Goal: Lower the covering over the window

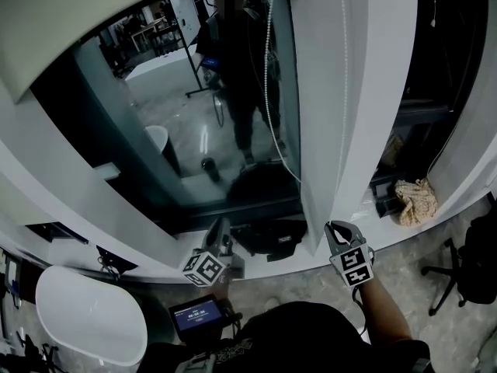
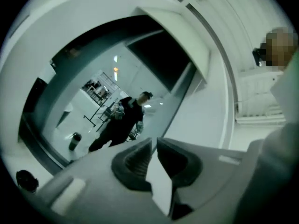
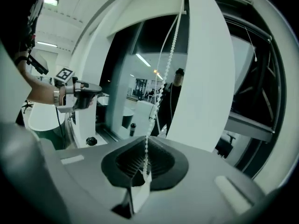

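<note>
Here the right gripper (image 3: 145,139), arm reaching low by the pillar, is clamped on the bead chain (image 3: 164,71); the left gripper (image 2: 154,143), held about level to its left, has its jaws slightly apart and empty. The blind (image 3: 154,8) sits high on the window (image 1: 194,130); bare glass lies below its edge.

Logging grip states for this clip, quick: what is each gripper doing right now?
Left gripper: slightly open, empty.
Right gripper: closed on the chain.

Left gripper (image 1: 220,230) held level, fingers barely parted and empty; right gripper (image 1: 335,228), forearm extended, pinches the bead cord (image 3: 146,146).
</note>
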Motion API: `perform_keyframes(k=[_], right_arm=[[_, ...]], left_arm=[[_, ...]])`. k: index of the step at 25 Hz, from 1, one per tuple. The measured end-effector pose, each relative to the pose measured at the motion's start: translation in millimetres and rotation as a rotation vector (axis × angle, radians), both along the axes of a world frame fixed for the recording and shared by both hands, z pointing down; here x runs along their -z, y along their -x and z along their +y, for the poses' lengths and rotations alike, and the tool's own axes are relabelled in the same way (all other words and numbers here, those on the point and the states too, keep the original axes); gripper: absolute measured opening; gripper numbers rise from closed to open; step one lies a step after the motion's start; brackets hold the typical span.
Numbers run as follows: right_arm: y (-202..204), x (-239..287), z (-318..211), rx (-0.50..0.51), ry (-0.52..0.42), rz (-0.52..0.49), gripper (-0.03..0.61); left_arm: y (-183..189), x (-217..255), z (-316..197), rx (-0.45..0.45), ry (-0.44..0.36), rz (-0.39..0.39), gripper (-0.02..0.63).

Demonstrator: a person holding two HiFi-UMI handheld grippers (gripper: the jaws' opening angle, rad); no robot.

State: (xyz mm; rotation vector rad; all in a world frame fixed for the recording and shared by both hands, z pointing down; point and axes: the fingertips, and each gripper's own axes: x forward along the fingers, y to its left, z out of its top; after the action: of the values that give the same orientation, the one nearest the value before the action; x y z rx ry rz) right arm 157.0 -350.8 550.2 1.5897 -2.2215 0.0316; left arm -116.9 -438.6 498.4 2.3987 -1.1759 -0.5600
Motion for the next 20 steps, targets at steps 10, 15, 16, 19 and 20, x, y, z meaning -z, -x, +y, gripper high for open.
perform_keyframes(k=[10,15,16,19,20], right_arm=[[53.8,6.3,-0.6,0.1,-0.029,0.071,0.017],[65.9,-26.8,5.4,0.127,0.059,0.107,0.017],[66.3,-45.3,11.9,0.136,0.105,0.105,0.017],[66.9,-98.5,33.4,0.144,0.248,0.047,0.017],[67.9,-111.4,37.9,0.15,0.288,0.03,0.017]], left_arm=[[-178.9,165.3,73.5,-0.629,-0.413,-0.078,0.055],[-214.2,223.1,85.1,-0.72,-0.52,-0.018,0.063],[-220.1,230.1,85.6,-0.725,-0.535,-0.015,0.063],[-239.9,245.0,84.9,-0.742,-0.563,-0.009,0.067],[-244.9,250.8,83.8,-0.747,-0.574,-0.005,0.068]])
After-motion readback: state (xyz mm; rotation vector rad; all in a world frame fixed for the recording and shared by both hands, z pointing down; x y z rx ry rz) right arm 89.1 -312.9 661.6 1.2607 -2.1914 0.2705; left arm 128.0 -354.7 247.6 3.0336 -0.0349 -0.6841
